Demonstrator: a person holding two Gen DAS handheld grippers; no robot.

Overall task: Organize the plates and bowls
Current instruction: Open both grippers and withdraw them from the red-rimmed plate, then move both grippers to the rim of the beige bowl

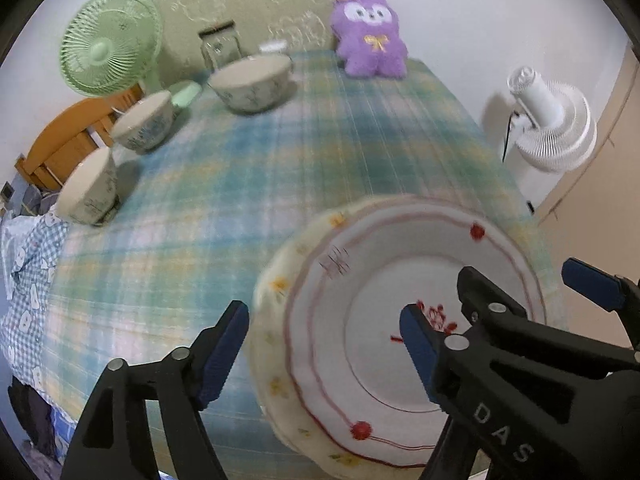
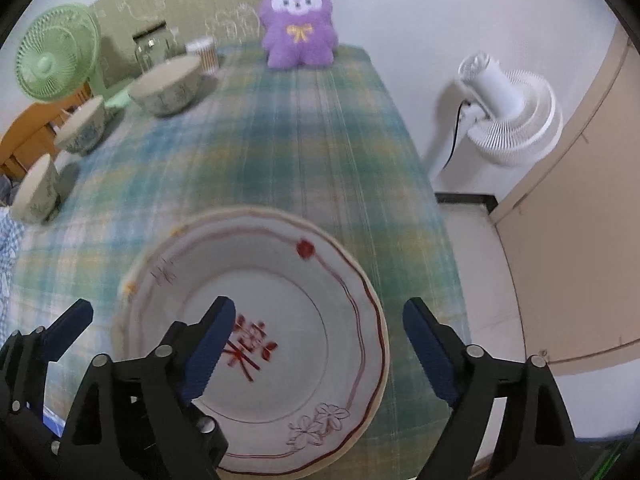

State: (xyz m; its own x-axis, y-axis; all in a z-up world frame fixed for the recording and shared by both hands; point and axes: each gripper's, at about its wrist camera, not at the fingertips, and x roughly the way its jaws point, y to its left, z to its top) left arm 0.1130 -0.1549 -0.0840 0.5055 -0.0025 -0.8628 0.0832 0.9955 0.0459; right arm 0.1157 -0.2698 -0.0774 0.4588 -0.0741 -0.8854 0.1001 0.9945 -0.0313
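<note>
A white plate [image 2: 280, 280] with a red line, red flowers and a red character lies on a cream plate [image 1: 276, 292] with yellow flowers, near the table's front right. My left gripper [image 1: 320, 354] stands open astride the stack's left rim, one pad outside it and one over the plate's middle. My right gripper [image 2: 318, 352] is open astride the right rim in the same way. No pad presses on a plate. Three patterned bowls stand apart along the left side: a large bowl [image 1: 252, 84], a middle bowl [image 1: 144, 126] and a small bowl [image 1: 90, 188].
The table wears a plaid cloth [image 2: 300, 140]; its right edge drops to the floor close to the plates. A purple plush toy [image 2: 298, 24], a glass jar [image 1: 220, 46] and a green fan [image 1: 110, 48] stand at the back. A white fan [image 2: 512, 116] stands beyond the table.
</note>
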